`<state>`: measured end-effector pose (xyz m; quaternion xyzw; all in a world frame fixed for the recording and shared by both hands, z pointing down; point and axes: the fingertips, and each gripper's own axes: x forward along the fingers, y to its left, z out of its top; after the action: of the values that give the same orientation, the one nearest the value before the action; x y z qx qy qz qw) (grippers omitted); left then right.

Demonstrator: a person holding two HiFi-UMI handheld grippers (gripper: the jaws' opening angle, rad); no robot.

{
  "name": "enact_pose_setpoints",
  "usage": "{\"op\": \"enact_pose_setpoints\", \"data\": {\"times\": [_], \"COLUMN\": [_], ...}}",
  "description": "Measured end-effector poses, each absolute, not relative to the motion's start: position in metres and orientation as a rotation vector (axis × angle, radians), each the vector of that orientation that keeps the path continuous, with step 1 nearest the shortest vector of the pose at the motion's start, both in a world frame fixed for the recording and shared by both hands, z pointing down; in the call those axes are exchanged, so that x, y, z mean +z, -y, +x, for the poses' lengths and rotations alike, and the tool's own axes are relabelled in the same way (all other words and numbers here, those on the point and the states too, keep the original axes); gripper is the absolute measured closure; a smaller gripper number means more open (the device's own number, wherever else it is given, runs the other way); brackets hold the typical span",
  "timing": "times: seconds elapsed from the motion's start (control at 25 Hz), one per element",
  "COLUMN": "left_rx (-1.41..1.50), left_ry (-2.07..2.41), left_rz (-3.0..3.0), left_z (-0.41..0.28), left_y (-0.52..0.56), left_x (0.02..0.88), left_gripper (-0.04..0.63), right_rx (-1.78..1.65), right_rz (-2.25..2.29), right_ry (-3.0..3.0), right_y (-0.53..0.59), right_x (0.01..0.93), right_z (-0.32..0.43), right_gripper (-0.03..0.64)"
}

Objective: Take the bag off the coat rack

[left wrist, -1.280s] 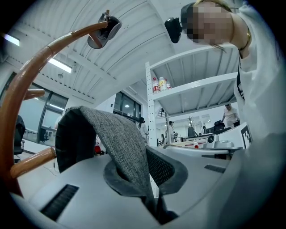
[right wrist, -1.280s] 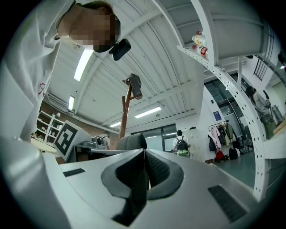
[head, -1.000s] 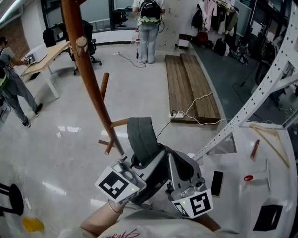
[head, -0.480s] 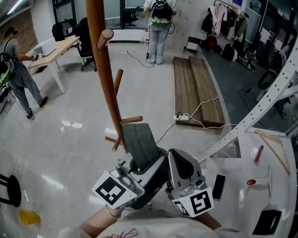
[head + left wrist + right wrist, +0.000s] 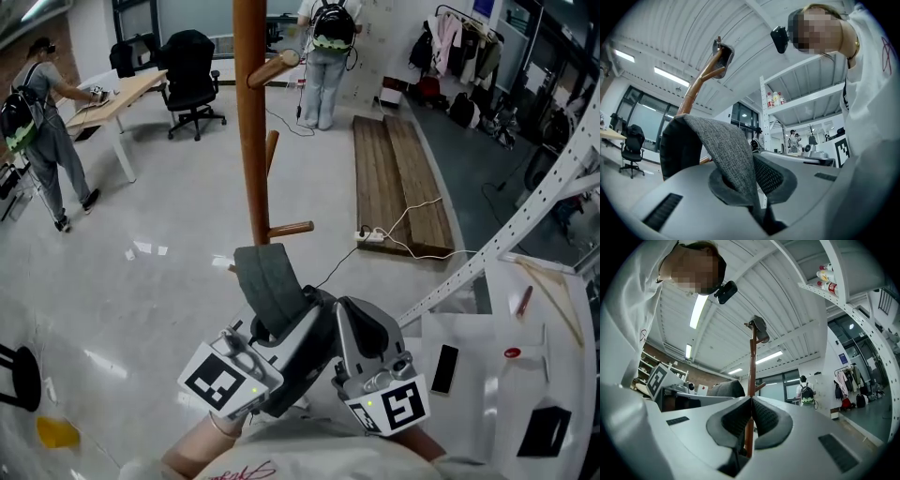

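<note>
Low in the middle of the head view: left gripper (image 5: 302,309), clamped on the grey bag strap (image 5: 267,281). Seen in the left gripper view as a woven band (image 5: 723,145) pinched between the two pads, arching up and over to the left of the frame. Nothing of the bag beyond this strap to be made out.

Just right of it in the head view: right gripper (image 5: 349,314), side by side with the left. In the right gripper view, jaws pressed together, pads meeting tip to tip, nothing gripped (image 5: 751,401).

Upper middle of the head view: coat rack (image 5: 251,122), a brown wooden pole with a peg (image 5: 274,70) jutting right near the top. Strap loop just below the pole's lowest pegs in the frame; touching or apart, impossible to tell.

At the right edge: white table (image 5: 487,328). On the floor at upper right: wooden planks (image 5: 394,178).
</note>
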<state>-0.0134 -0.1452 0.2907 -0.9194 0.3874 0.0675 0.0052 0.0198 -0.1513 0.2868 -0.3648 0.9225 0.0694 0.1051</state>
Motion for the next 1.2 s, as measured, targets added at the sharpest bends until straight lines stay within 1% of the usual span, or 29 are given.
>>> {"op": "enact_pose_setpoints", "data": {"times": [0.32, 0.68, 0.92, 1.08, 1.2], "left_rx": [0.167, 0.186, 0.254, 0.187, 0.200], "left_ry": [-1.285, -1.391, -1.329, -1.311, -1.294], "left_rz": [-2.848, -2.796, -2.791, -2.822, -2.820], "left_z": [-0.047, -0.081, -0.090, -0.090, -0.089], "left_y": [0.104, 0.055, 0.019, -0.001, -0.012], "left_x": [0.297, 0.293, 0.286, 0.295, 0.293], "left_gripper": [0.561, 0.561, 0.561, 0.561, 0.561], "right_rx": [0.192, 0.208, 0.225, 0.236, 0.239], "right_rz": [-1.028, -1.002, -1.029, -1.051, -1.061], "right_ry": [-2.736, -2.740, -2.722, -2.711, -2.705], "right_y": [0.109, 0.053, 0.016, -0.002, -0.014], "right_x": [0.292, 0.291, 0.288, 0.288, 0.288], "right_z": [-0.011, -0.033, -0.042, -0.043, -0.044], "right_gripper": [0.597, 0.597, 0.598, 0.598, 0.597]}}
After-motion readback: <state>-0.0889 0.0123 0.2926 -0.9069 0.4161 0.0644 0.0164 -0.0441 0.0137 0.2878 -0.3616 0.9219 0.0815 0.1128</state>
